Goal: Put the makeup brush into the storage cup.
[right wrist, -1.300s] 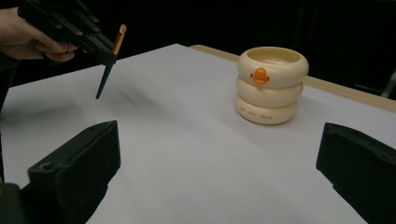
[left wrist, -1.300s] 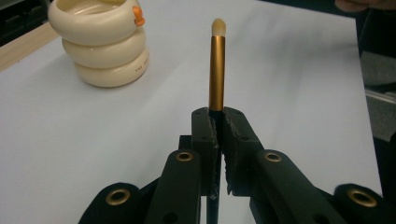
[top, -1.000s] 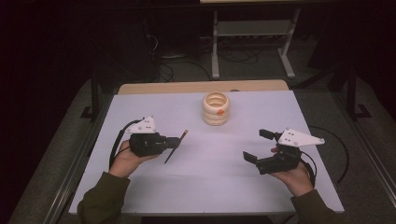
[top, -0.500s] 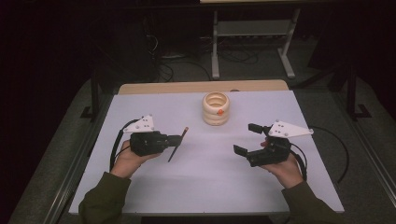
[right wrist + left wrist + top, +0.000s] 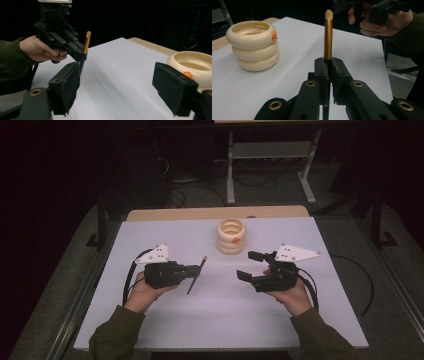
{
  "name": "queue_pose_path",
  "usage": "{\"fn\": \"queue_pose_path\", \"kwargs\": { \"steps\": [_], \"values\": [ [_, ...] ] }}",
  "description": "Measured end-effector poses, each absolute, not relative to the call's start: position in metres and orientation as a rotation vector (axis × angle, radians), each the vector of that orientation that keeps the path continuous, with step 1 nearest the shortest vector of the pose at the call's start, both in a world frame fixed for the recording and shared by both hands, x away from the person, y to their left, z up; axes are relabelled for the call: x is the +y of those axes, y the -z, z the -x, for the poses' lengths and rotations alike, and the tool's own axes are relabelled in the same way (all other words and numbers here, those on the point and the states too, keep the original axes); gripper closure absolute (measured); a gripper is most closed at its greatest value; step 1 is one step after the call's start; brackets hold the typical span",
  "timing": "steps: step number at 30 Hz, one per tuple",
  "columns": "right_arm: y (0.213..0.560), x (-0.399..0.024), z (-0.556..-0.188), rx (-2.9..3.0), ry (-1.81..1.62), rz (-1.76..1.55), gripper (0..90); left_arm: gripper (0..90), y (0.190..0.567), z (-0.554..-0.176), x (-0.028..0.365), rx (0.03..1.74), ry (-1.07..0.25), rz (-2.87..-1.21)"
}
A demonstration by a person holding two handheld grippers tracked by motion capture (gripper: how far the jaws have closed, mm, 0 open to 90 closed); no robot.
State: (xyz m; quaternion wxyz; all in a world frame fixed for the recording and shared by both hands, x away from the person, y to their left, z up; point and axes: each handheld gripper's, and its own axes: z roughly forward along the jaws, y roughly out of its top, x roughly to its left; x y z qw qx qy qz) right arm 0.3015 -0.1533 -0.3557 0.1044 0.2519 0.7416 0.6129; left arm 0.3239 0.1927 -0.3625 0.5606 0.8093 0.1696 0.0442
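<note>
Dark room | brush (image 5: 328,37) lower end hidden in left gripper (image 5: 328,65)

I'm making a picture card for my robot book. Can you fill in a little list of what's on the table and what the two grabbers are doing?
table: white top
left gripper: shut on the brush
brush: gold handle, pale tip, pointing away from the jaws
right gripper: open, nothing between the pads, jaws have just been closing
holder: cream, three stacked rings, small orange knob, standing at the far middle
gap: the grippers are apart, facing each other
</note>
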Motion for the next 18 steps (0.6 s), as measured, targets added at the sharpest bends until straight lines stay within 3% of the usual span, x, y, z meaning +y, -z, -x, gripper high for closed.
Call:
{"fn": "queue_pose_path", "kwargs": {
  "steps": [18],
  "values": [
    [0.353, -0.122, -0.308, 2.236, -1.883, -0.704, 35.1, 83.5, 0.363, -0.319, 0.180, 0.362, -0.085, -1.893]
  ]
}}
